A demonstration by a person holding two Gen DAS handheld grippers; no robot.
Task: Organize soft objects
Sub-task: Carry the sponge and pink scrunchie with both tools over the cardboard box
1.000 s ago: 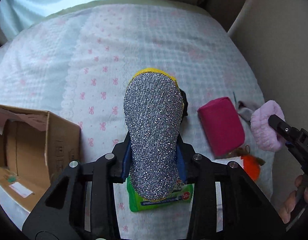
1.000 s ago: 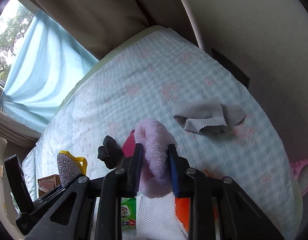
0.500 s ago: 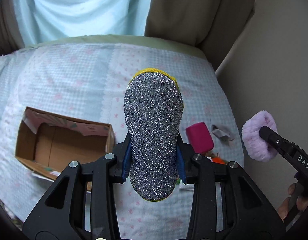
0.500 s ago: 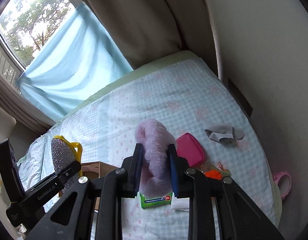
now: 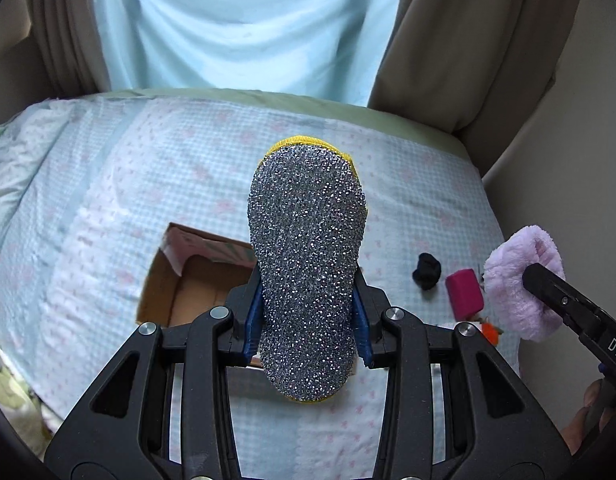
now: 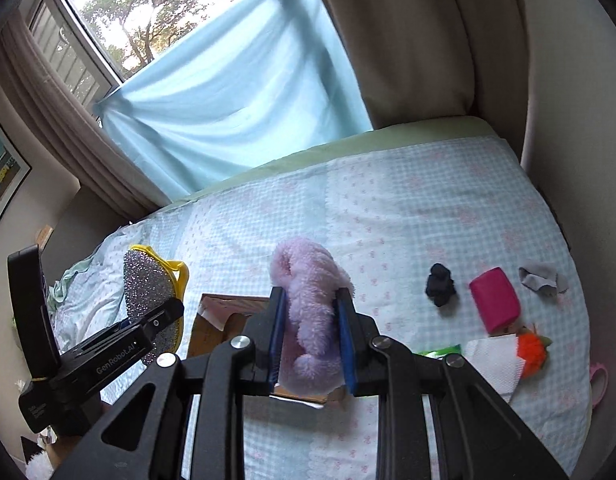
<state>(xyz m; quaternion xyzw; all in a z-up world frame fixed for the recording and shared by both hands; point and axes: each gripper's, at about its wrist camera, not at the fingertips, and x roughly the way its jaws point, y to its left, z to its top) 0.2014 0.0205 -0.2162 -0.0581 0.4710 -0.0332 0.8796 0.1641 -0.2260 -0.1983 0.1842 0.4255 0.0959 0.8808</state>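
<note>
My left gripper (image 5: 308,316) is shut on a silver glitter scouring pad with a yellow rim (image 5: 306,264) and holds it high above the open cardboard box (image 5: 196,280). The pad also shows in the right wrist view (image 6: 150,300). My right gripper (image 6: 311,332) is shut on a fluffy lilac scrunchie (image 6: 309,312), also held above the box (image 6: 222,320); the scrunchie shows at the right of the left wrist view (image 5: 519,280). The box's inside is partly hidden by both held things.
On the checked bedspread (image 6: 387,208) lie a black scrunchie (image 6: 440,284), a pink pouch (image 6: 495,298), a grey cloth (image 6: 541,278), an orange plush (image 6: 531,350), a white tissue (image 6: 495,364) and a green packet (image 6: 441,350). Curtains and window stand behind; wall at right.
Both grippers rose and drew back from the bed with their loads. They shifted left, so the box now lies under them and the loose items lie farther right.
</note>
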